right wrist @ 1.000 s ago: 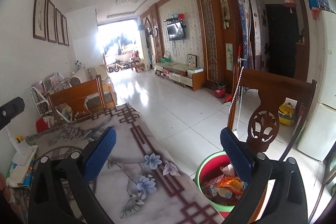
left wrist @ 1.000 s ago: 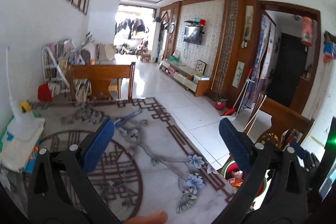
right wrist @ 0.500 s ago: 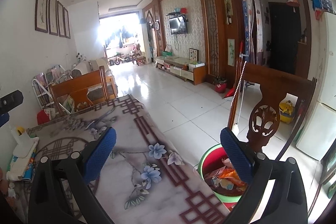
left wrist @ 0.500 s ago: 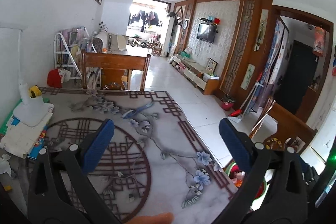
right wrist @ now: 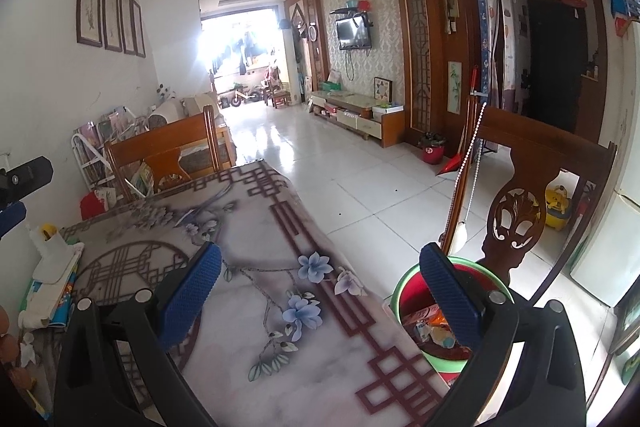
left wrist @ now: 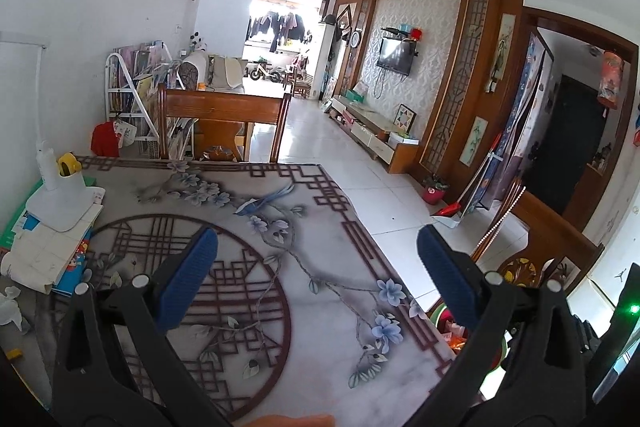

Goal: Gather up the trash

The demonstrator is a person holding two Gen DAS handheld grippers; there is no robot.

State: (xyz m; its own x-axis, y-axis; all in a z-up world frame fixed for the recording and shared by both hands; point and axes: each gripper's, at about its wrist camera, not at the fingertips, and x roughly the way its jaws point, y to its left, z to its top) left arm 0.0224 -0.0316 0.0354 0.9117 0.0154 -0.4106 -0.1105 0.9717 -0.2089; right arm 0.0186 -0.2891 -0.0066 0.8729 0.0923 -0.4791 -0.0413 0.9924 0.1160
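both claws tilt lower over the bench [left wrist: 320, 307] than before, spread wide, empty; only the right view shows the full trash bucket [right wrist: 404, 291].

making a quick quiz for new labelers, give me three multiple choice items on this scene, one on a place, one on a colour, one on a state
1. Where is the trash bin?
A. on the table
B. on the floor beside the table's right edge
C. under the TV

2. What colour are the pads on the right claw?
A. blue
B. yellow
C. white

3. What state is the left claw in?
A. shut on a wrapper
B. shut on nothing
C. open, holding nothing

Answers:
1 B, the green-rimmed bin stands on the tiles by the table, in front of a wooden chair.
2 A, both pads are blue.
3 C, its pads stand wide apart with only tabletop between them.
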